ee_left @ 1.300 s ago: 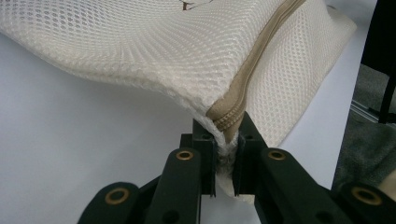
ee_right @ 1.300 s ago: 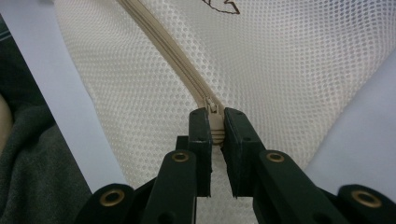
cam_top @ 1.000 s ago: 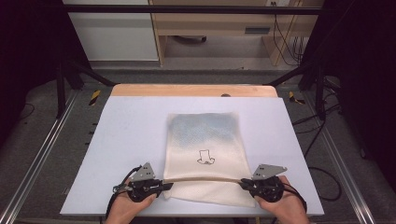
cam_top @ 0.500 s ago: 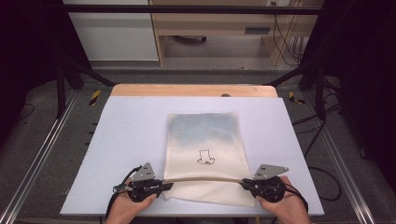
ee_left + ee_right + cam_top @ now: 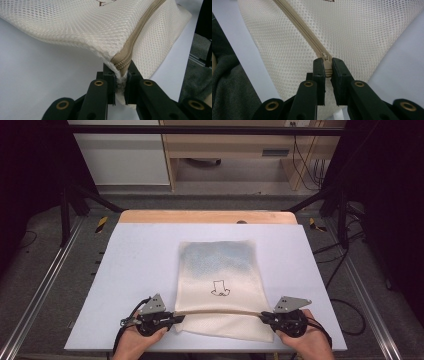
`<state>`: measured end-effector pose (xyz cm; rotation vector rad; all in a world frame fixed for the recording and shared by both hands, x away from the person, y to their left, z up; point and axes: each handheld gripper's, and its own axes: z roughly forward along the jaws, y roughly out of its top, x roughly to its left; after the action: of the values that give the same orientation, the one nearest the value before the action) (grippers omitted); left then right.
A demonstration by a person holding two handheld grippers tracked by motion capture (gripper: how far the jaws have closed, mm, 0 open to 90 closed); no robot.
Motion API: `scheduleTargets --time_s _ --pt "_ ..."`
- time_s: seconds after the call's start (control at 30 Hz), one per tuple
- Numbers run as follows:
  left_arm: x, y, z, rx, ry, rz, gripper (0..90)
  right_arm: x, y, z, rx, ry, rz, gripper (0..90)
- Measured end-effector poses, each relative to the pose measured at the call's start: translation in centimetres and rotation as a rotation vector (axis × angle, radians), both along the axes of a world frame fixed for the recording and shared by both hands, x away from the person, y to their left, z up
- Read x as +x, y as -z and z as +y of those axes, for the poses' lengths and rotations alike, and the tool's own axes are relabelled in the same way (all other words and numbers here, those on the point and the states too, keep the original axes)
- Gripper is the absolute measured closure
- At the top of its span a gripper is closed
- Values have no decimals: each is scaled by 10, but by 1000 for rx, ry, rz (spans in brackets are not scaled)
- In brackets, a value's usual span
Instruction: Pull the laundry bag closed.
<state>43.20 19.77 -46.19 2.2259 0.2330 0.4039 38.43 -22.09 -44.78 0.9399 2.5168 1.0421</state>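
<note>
A cream mesh bag with a small black drawing lies flat on the white table. Its tan zipper runs across the near end, pulled taut between both grippers. My left gripper is shut on the bag's left corner at the zipper's end, jaws pinching mesh and tape. My right gripper is shut on the zipper pull at the right end; the closed zipper tape runs away from the jaws over the mesh. A hand holds each gripper at the table's near edge.
A wooden strip borders the table's far edge. Metal rails run along both sides, with black stand legs at the far corners. Cabinets and cables stand beyond the table. White table surface lies open to the left and right of the bag.
</note>
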Motion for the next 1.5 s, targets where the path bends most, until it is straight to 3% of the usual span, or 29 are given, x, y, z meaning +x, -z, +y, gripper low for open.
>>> scheduleTargets --time_s 1.5 --pt "0 -3 4 -6 -26 -14 820 -3 5 -17 -13 36 10 821"
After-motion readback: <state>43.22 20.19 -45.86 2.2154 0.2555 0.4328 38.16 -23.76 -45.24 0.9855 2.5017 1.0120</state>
